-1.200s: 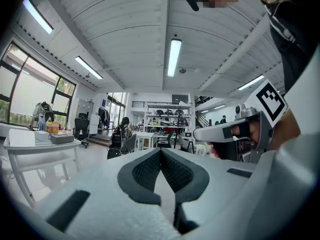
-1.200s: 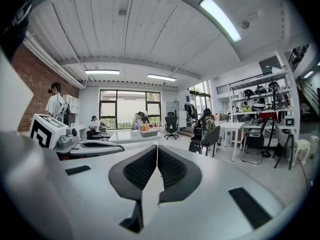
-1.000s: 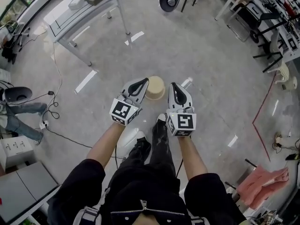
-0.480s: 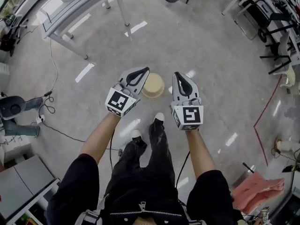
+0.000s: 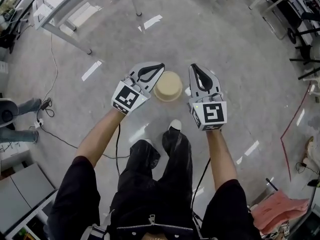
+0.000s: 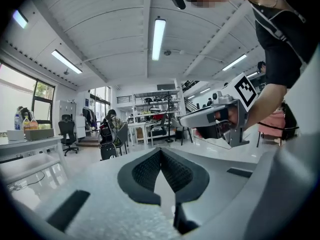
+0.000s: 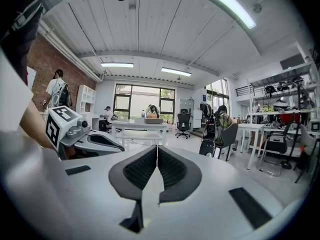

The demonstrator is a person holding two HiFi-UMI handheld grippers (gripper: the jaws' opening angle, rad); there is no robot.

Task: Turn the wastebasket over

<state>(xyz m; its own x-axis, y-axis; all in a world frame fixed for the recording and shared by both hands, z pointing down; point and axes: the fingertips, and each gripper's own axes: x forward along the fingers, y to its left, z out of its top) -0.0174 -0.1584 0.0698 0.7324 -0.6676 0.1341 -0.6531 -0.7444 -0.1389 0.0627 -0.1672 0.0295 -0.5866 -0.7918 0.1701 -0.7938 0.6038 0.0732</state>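
Glossy grey concrete floor [image 5: 235, 59] fills my downward view, and the white metal-framed table [image 5: 55, 19] at upper left is cut off by the edge. My bare forearms [image 5: 97, 136] reach forward, roughly level, one on either side of the small round beige wastebasket [image 5: 168, 85]. It stands on the floor just ahead of my white-toed shoe [image 5: 175, 125]. From straight above I can't tell whether its mouth or base faces up, and its wall is hidden. My pale grey plastic left gripper [image 5: 160, 67] noses in beside its left rim, contact unclear, while my right gripper [image 5: 193, 67] sits near its right. Both pairs of ribbed black pads [image 6: 146, 171] are pressed together, gripping nothing.
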